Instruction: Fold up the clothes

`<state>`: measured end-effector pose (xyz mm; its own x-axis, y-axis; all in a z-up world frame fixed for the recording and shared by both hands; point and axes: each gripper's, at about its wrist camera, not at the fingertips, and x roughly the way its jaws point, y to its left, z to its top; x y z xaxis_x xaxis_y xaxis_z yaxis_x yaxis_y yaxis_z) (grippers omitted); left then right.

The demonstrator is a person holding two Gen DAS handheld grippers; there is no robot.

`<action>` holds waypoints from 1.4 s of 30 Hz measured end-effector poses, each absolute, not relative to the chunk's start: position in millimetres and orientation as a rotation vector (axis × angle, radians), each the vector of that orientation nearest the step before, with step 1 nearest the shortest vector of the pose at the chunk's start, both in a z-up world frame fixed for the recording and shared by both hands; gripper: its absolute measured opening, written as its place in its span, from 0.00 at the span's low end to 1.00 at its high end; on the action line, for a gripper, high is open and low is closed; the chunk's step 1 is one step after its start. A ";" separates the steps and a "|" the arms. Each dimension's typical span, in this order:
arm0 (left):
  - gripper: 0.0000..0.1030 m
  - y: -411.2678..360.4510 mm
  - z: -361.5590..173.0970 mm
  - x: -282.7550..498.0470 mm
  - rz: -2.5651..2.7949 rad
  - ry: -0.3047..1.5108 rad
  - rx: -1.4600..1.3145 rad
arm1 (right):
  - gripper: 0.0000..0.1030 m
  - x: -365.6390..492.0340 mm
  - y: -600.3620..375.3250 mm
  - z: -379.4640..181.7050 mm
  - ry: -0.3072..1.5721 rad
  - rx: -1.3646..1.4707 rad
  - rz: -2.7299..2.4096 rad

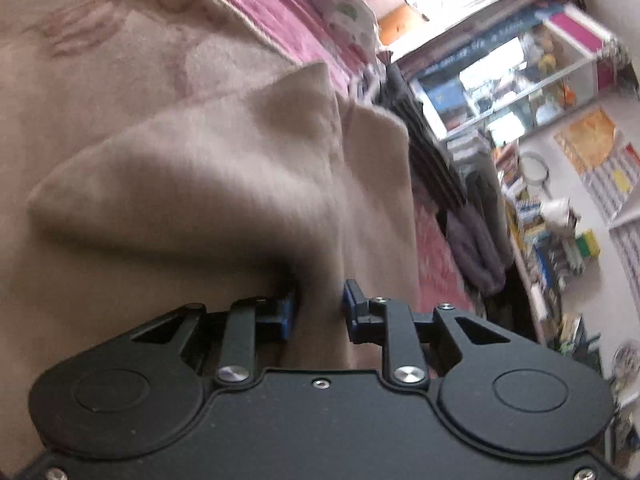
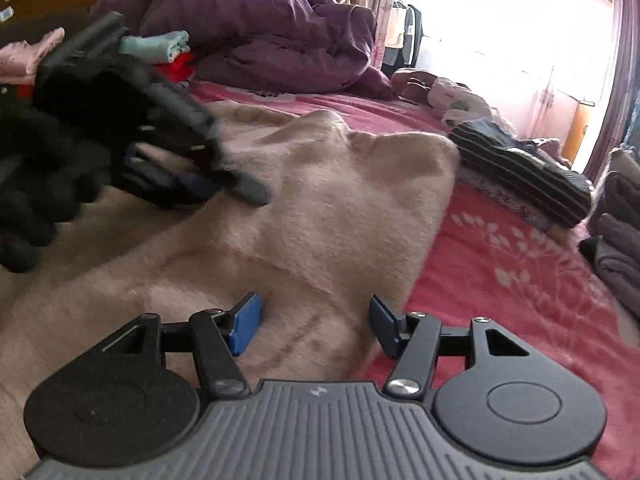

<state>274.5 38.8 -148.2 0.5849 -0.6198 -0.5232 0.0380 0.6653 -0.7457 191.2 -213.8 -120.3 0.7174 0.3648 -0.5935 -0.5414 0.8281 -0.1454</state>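
A beige fuzzy garment (image 2: 320,200) lies spread on a bed with a pink patterned bedsheet (image 2: 520,272). In the left wrist view, the left gripper (image 1: 318,308) has a fold of this garment (image 1: 224,184) between its blue pads, and the narrow gap is filled with cloth, so it seems to be pinching it, though the picture is blurred and the left pad is partly covered by the fabric. In the right wrist view the same left gripper (image 2: 236,184) appears smeared by motion, low over the garment, and a dark sleeve (image 2: 36,184) behind it is cut off by the frame edge.

The right gripper (image 2: 314,326) hovers over the near edge of the garment with its fingers wide apart and nothing between them.

No real container shows clearly; a white plastic bag (image 2: 460,100) lies on the bed farther away, and its content cannot be seen. Near it rests a folded dark striped garment (image 2: 520,168). A purple duvet (image 2: 248,24) is bunched at the head of the bed. The shelves (image 1: 532,80) in the left wrist view are full of small things too blurred to name.
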 end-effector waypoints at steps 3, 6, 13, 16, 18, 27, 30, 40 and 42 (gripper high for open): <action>0.20 31.3 -146.3 249.5 -0.458 0.886 -0.726 | 0.58 188.5 -221.7 -117.8 0.576 -0.345 0.466; 0.15 15.6 -151.6 242.9 -0.505 0.920 -0.749 | 0.54 185.2 -233.4 -110.0 0.552 -0.311 0.438; 0.20 9.2 -144.7 225.5 -0.481 0.937 -0.659 | 0.51 157.9 -230.4 -106.7 0.536 -0.281 0.625; 0.20 5.9 -143.2 205.1 -0.438 0.960 -0.602 | 0.51 148.7 -229.0 -122.7 0.597 -0.404 0.613; 0.21 2.5 -135.3 192.2 -0.413 0.961 -0.506 | 0.51 144.4 -238.9 -123.1 0.604 -0.410 0.594; 0.26 -15.3 -114.1 174.6 -0.435 0.821 -0.255 | 0.51 129.9 -257.1 -106.7 0.568 -0.272 0.623; 0.38 -19.0 -129.3 186.1 -0.466 0.863 -0.284 | 0.53 135.6 -244.6 -119.4 0.647 -0.305 0.658; 0.52 25.3 -119.8 207.1 -0.414 0.770 -0.444 | 0.53 167.2 -253.3 -103.8 0.667 -0.198 0.463; 0.52 31.3 -120.5 204.7 -0.380 0.762 -0.462 | 0.53 171.4 -254.0 -102.4 0.661 -0.179 0.424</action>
<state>204.7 31.3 -120.5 0.6651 -0.4861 -0.5669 0.1606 0.8345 -0.5271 171.4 -254.0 -102.4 0.7077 0.3234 -0.6282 -0.4358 0.8996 -0.0278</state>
